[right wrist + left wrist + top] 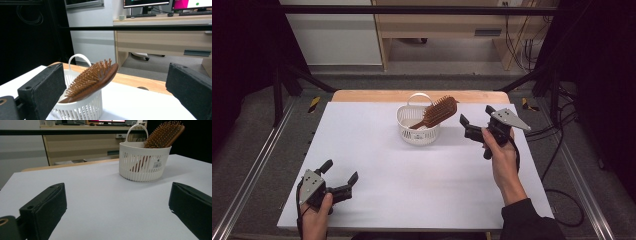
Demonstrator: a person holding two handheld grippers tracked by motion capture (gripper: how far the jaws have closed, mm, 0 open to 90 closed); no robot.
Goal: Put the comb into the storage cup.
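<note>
The wooden hairbrush [438, 112] sits propped in the white basket [414, 134] near the far edge of the desk [377, 165], about midway along it. Its handle is buried in the basket and its bristled head sticks out over the rim, tilted up toward the far right corner. So the long axis runs on a slant, low at the basket, high at the head. The right tongs [476, 121] hover just beside that head, jaws spread wide and holding nothing, with the brush lying off to their left. The left tongs [343, 177] wait near the desk's near left corner, also wide apart and empty, well away from the basket. By my read the right hand is clearly nearer, and its reach goes sideways, toward the raised head.
</note>
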